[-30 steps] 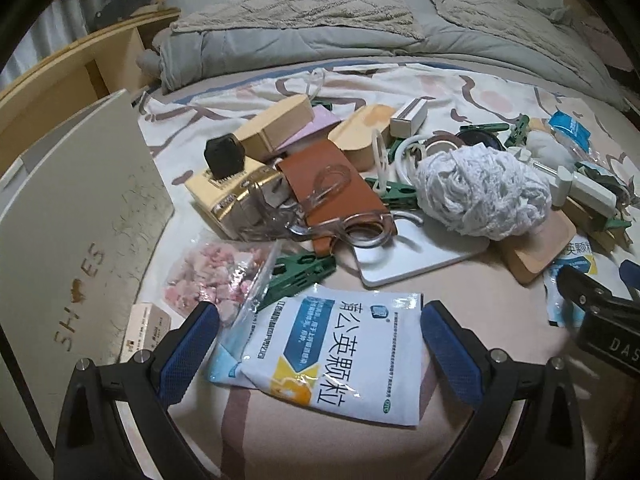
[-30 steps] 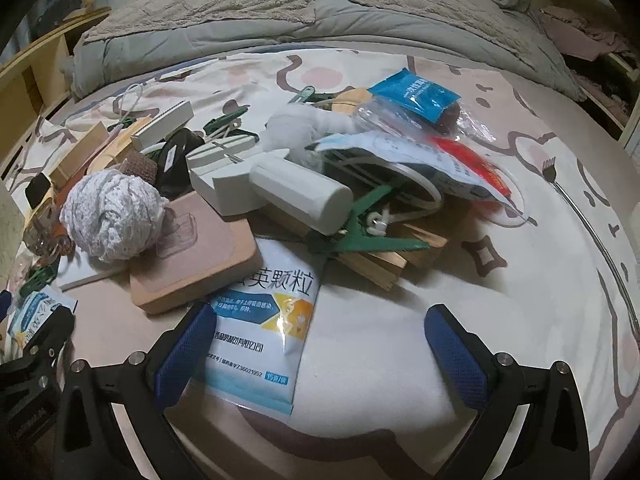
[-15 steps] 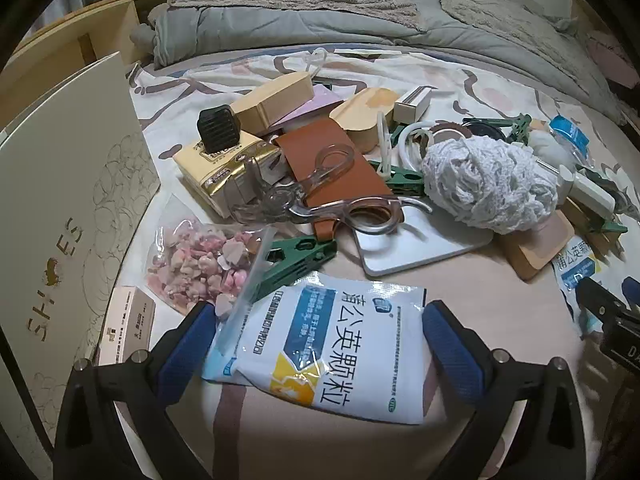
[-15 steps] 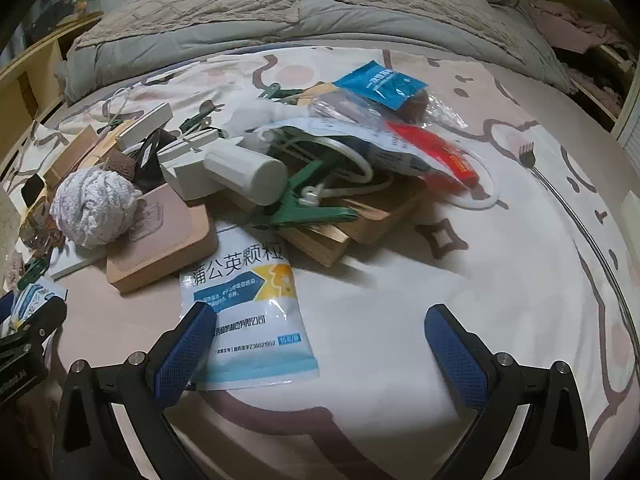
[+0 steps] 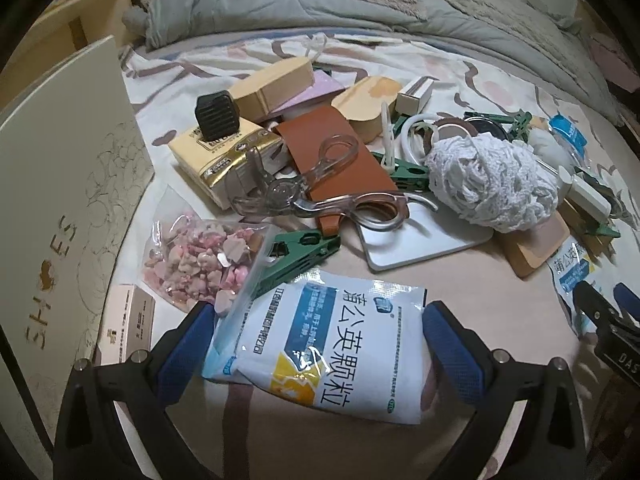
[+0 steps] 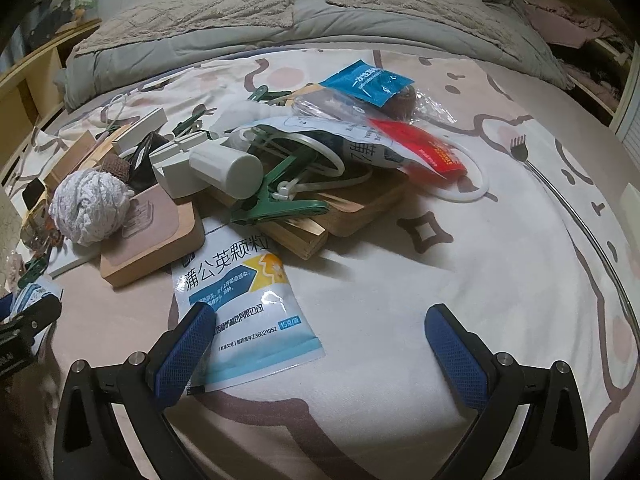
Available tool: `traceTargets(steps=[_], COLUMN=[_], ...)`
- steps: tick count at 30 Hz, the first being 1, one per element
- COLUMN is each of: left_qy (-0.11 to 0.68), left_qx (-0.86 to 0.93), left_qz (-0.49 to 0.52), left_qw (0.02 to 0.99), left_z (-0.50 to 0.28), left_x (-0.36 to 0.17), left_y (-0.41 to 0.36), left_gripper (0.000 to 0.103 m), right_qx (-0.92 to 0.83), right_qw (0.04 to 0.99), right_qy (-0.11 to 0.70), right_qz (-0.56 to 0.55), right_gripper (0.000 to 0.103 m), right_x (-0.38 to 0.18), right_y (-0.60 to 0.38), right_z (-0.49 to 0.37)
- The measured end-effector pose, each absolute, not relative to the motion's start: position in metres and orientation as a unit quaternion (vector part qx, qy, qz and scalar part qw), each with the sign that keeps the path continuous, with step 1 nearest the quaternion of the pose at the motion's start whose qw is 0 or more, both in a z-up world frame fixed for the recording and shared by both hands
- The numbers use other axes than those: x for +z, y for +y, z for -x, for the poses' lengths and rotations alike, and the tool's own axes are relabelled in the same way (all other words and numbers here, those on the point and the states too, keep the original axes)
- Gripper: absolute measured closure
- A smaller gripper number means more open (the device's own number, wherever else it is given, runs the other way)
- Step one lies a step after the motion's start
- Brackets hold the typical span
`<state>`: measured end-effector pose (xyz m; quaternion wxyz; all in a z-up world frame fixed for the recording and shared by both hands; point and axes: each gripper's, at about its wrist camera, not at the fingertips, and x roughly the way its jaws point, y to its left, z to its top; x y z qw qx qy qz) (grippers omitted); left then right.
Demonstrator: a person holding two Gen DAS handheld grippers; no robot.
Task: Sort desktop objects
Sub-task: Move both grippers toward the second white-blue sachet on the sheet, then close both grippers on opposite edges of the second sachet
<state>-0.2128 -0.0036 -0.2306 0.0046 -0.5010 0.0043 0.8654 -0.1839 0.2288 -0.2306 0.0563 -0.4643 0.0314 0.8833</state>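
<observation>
Desktop objects lie in one loose heap across the middle of a bedsheet (image 6: 460, 280) printed with pale cartoon shapes; sorting looks barely begun, judging by how everything overlaps. Left gripper (image 5: 316, 336) hangs low with fingers spread wide, straddling a white-and-blue medicine sachet (image 5: 332, 340) that lies flat at the near edge of the heap, its far corner under a green clip (image 5: 300, 252). Pads are not touching the sachet; likely lined up for a pinch across its width. Right gripper (image 6: 316, 340) also wide open, empty, its left finger (image 6: 182, 354) over the edge of a second sachet (image 6: 240, 292) of the same print; the far end of that one is tucked under a wooden block (image 6: 152, 240), so it probably needs sliding out first. Both sachets sit nearest the person, probably why they are being taken first. Behind them: clear scissors (image 5: 320, 196) resting on a brown leather pouch (image 5: 340, 160), a bag of pink pieces (image 5: 196, 260), a white yarn ball (image 5: 492, 180), a white bottle (image 6: 226, 168) on its side, a red packet (image 6: 416, 148). A white shoe box (image 5: 60, 200) stands tilted at far left, possibly the receiving container. Soft mattress underneath, so things may sink and shift. A grey quilt (image 6: 280, 12) is bunched at the head of the bed; wooden shelving (image 5: 80, 28) to the left. Light is dim.
</observation>
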Motion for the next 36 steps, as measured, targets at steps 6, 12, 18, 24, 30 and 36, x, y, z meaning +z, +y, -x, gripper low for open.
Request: traceTargets(steps=[6, 12, 18, 24, 30, 36], left_qy=[0.017, 0.019, 0.021, 0.01, -0.021, -0.023], left_qx=[0.866, 0.872, 0.873, 0.872, 0.868, 0.867], left_qz=[0.498, 0.487, 0.484, 0.486, 0.494, 0.498], left_qw=[0.039, 0.046, 0.064, 0.057, 0.035, 0.013], left_z=[0.208, 0.196, 0.185, 0.184, 0.189, 0.193], left_x=[-0.233, -0.232, -0.23, -0.231, -0.23, -0.231], left_y=[-0.007, -0.003, 0.004, 0.005, 0.001, 0.003], left_gripper=[0.0, 0.0, 0.0, 0.0, 0.0, 0.0], right_qx=[0.885, 0.888, 0.888, 0.886, 0.889, 0.881], right_qw=[0.049, 0.044, 0.065, 0.089, -0.011, -0.021], right_qy=[0.046, 0.055, 0.074, 0.081, 0.041, -0.003], right_qz=[0.46, 0.455, 0.448, 0.448, 0.455, 0.474], right_gripper=[0.0, 0.0, 0.0, 0.0, 0.0, 0.0], right_x=[-0.231, -0.23, -0.228, -0.223, -0.219, -0.224], right_y=[0.232, 0.234, 0.242, 0.248, 0.227, 0.214], right_z=[0.183, 0.181, 0.175, 0.167, 0.161, 0.163])
